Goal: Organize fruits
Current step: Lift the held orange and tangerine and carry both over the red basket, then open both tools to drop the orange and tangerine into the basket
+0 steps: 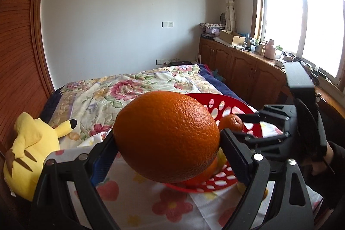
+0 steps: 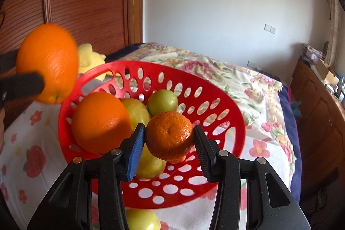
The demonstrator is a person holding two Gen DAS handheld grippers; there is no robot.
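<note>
Left gripper [image 1: 167, 144], jaws wide, clamps the large orange [image 1: 166, 136] at frame centre; heavy, firm, pebbly. Right gripper [image 2: 169, 139], jaws narrow, pinches the mandarin [image 2: 169, 135] mid-frame above the red basket [image 2: 235, 122]; light, soft-skinned, so grip across the middle.

Both grippers: matte black plastic, printed-looking linkage frames with triangular cutouts, silver round pivot screws at the joints. Left gripper [image 1: 167, 147] has a blue ribbed pad on one finger, black ribbed pad on the other. Right gripper [image 2: 169, 139] same layout: blue ribbed pad [image 2: 135, 154] opposite a black one. Person's sleeve [image 1: 336, 156] is dark.
</note>
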